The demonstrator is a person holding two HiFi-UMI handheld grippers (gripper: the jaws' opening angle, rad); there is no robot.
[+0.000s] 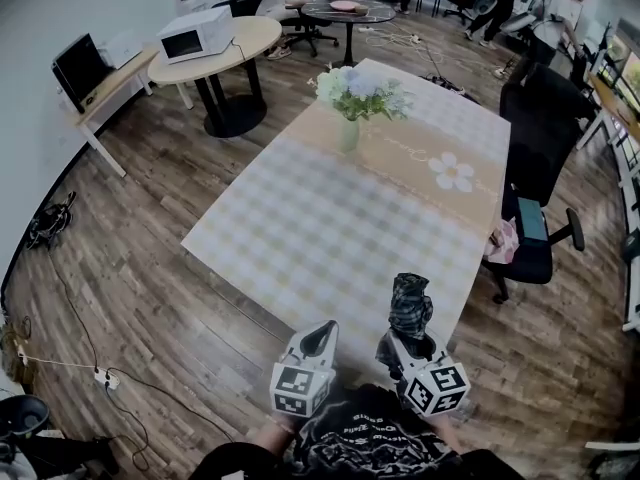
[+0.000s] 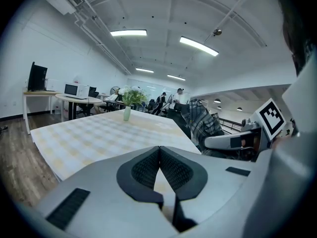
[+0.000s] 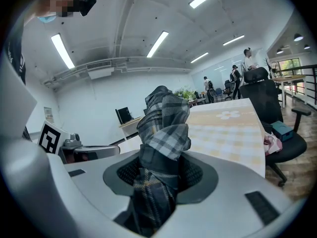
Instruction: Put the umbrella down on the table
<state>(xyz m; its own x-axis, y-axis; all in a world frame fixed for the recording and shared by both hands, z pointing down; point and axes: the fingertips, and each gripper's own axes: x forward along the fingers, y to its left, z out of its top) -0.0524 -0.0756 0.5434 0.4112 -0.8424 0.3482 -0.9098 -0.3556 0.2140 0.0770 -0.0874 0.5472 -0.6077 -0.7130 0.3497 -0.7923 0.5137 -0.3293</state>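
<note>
— Noting the grip first: the right claw [image 3: 161,175] is clamped on a folded grey plaid fabric umbrella [image 3: 163,128]. Its pads press the lower canopy, and the bundle sticks out past the tips. The left claw [image 2: 159,150] is closed on nothing, tips touching.

— Where does the umbrella sit relative to the target?

— It is held in the air at the near edge of the long table [image 1: 330,238] with the pale yellow-and-white checked cloth. It is not set down yet.

— Handling?

— It looks light. The cloth folds are soft and give under the pads. There is likely a stiff shaft inside, so a hold across the wrapped middle seems soundest. The fabric may slide over the core if gripped loosely. I judge it not fragile, so a low release should do.

— Any writing?

— None legible on the umbrella. Both claw cubes carry black-and-white square markers, patterns only. The print on the person's dark shirt is too small to read. The tan runner has a white flower motif and no text.
</note>
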